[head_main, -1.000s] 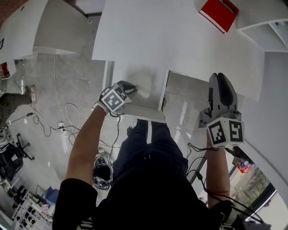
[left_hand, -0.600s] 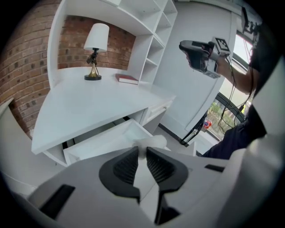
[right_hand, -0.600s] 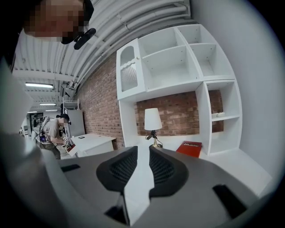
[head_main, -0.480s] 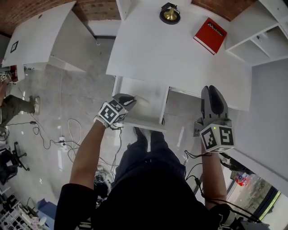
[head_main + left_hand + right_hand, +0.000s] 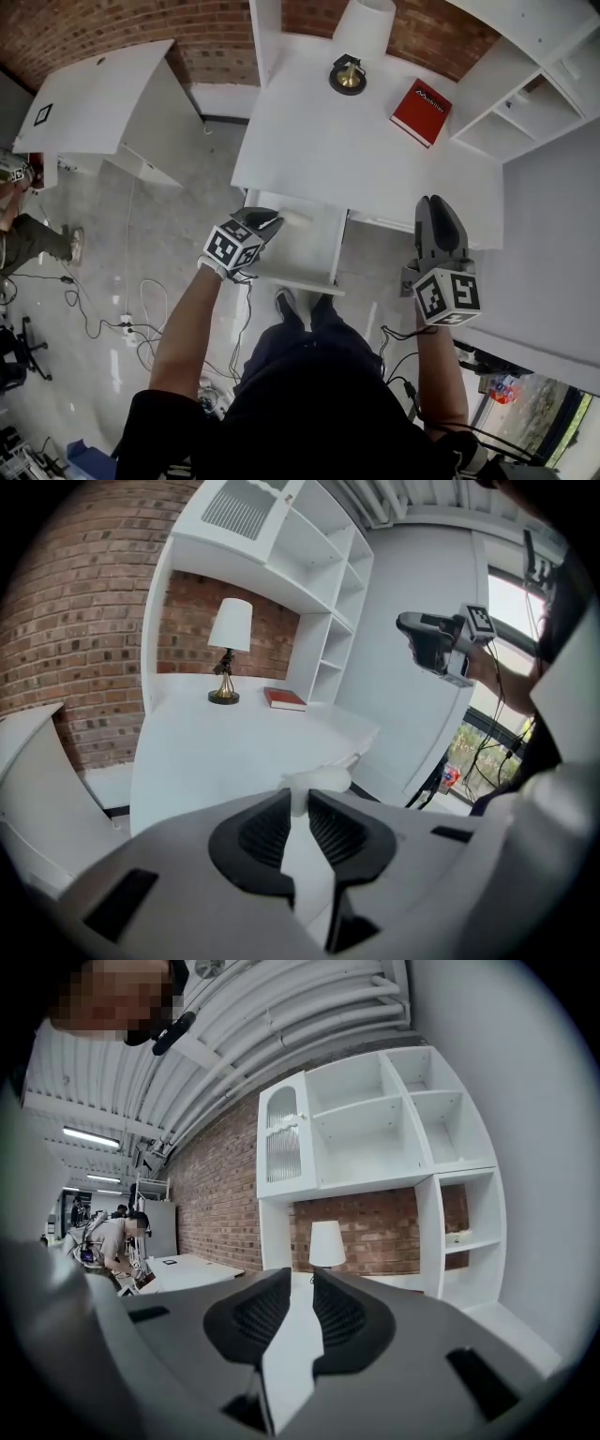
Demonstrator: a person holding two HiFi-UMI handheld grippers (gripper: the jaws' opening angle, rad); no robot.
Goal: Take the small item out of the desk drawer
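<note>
My left gripper (image 5: 272,220) is shut on a small white item (image 5: 296,217), which sticks out past the fingertips above the open desk drawer (image 5: 309,262). In the left gripper view the item (image 5: 317,780) is pinched between the ribbed pads (image 5: 265,829), with the white desk (image 5: 216,742) beyond it. My right gripper (image 5: 434,204) hangs to the right of the drawer, near the desk's front edge. Its jaws stand together with only a thin slit and nothing between them (image 5: 301,1279). It also shows at the upper right of the left gripper view (image 5: 412,630).
On the desk (image 5: 375,150) stand a lamp (image 5: 352,70) and a red book (image 5: 420,111). White shelves (image 5: 525,103) rise at the right, a second white table (image 5: 103,103) stands at the left. Cables (image 5: 122,281) lie on the floor. The person's legs are under the drawer.
Both grippers have risen, and the left one has carried the white item up with it. The head view now shows more of the desk, with the lamp and brick wall.
</note>
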